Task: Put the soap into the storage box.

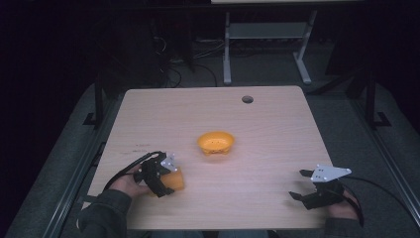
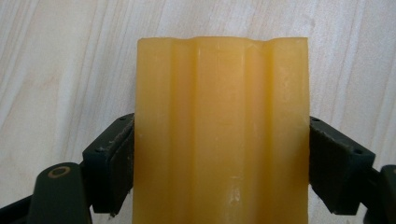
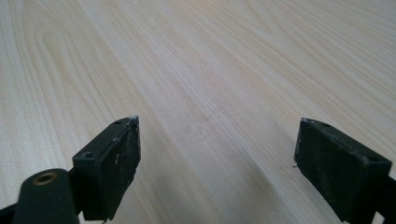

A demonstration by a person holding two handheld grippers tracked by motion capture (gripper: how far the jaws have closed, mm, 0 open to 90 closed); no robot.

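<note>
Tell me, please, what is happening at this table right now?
A person works at a light wooden table with two hand-held grippers. The left gripper is shut on a ridged yellow-orange block near the table's front left. The right gripper is open above bare wood at the front right. A small orange perforated bowl sits untouched mid-table.

Light wooden table (image 1: 277, 129), pale grain running lengthwise, with rounded corners and a small dark round hole (image 1: 247, 99) near the far edge. Close to the middle, an orange bowl (image 1: 216, 142), upright, speckled inside with what may be small holes. Faint dark scuffs (image 1: 136, 145) on the left part of the top. Beyond the far edge, grey floor (image 1: 262, 67), loose cables (image 1: 171, 74) and white desk legs (image 1: 227, 54).
</note>
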